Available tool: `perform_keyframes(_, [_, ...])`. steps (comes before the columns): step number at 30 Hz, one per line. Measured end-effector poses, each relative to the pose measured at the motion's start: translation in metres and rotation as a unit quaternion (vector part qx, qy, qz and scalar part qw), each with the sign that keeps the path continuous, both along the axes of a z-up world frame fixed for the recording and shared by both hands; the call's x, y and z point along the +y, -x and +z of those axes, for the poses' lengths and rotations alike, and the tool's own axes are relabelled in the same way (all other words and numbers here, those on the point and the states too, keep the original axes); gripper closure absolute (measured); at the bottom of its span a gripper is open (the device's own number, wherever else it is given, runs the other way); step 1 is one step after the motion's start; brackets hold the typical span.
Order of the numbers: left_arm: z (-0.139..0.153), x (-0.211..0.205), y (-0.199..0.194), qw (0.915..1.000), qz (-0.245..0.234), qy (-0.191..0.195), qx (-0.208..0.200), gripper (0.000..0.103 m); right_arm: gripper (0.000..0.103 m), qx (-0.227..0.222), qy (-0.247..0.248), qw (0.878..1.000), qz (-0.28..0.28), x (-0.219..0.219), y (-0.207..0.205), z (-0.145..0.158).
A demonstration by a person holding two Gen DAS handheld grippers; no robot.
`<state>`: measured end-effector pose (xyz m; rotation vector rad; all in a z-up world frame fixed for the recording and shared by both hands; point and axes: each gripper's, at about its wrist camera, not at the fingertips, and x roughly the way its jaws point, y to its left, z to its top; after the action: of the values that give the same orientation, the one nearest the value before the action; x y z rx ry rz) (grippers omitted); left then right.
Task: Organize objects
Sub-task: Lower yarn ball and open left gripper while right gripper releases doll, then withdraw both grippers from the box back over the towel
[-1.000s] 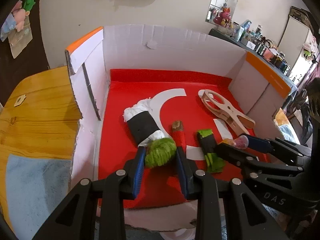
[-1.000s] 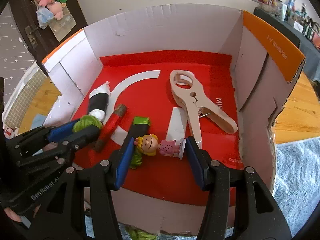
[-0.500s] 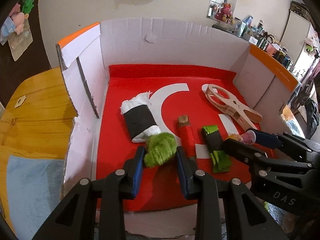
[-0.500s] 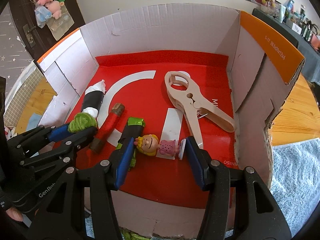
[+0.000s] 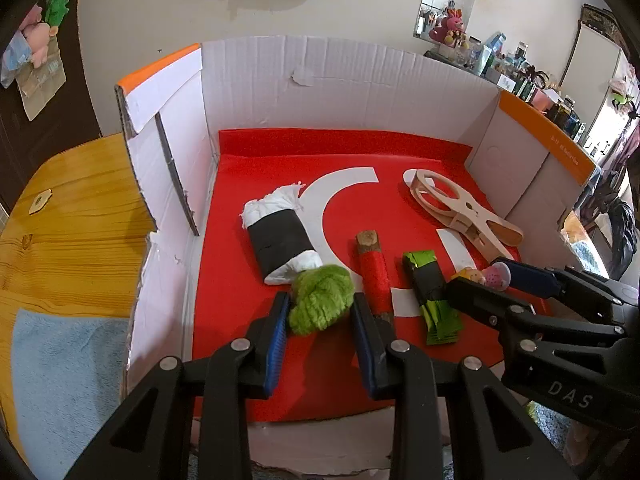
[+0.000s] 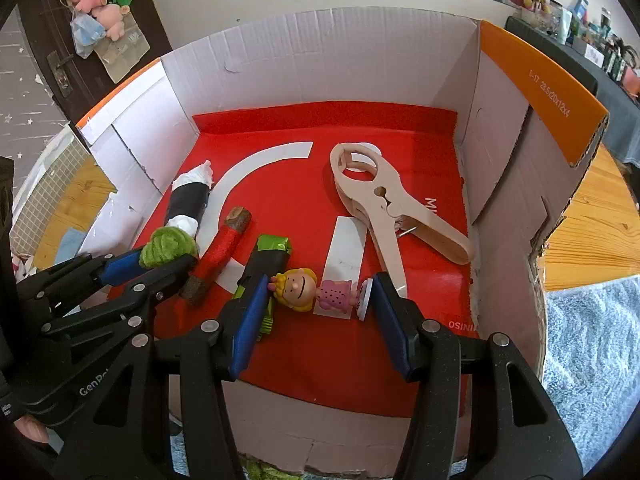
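Note:
My left gripper (image 5: 320, 299) is shut on a green yarn ball (image 5: 320, 312), held low over the near part of an open cardboard box (image 5: 340, 92) with a red floor. To its right, my right gripper (image 6: 319, 285) is shut on a small doll (image 6: 298, 284) with yellow hair and a pink dress, gripped end to end, head on the left pad. On the box floor lie a black-and-white roll (image 5: 280, 240), a red-wrapped stick (image 5: 374, 276), a green-and-black packet (image 5: 430, 292) and a wooden clamp (image 5: 460, 212).
The box stands on a wooden table (image 5: 72, 208). A light blue cloth (image 5: 60, 360) lies to its left and a grey fluffy cloth (image 6: 592, 340) to its right. White box walls rise on three sides. Red floor shows bare between the clamp and the back wall.

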<state>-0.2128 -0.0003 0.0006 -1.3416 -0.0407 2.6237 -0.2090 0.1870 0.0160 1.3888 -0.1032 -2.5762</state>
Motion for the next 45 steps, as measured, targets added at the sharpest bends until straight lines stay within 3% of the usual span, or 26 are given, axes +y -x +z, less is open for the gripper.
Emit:
perform_keyframes(12, [0.0, 0.003, -0.002, 1.0, -0.002, 0.007, 0.002, 0.061, 0.048, 0.003, 0.009, 1.0, 0.002, 0.0, -0.003, 0.002])
perform_keyframes(30, [0.007, 0.001, -0.01, 1.0, 0.004, -0.005, 0.004, 0.058, 0.041, 0.01, 0.008, 1.0, 0.007, 0.002, -0.007, 0.006])
perform_keyframes(45, [0.025, 0.0, -0.037, 0.9993, 0.01, 0.002, 0.037, 0.05, 0.032, 0.042, 0.012, 0.999, 0.011, 0.002, -0.031, 0.027])
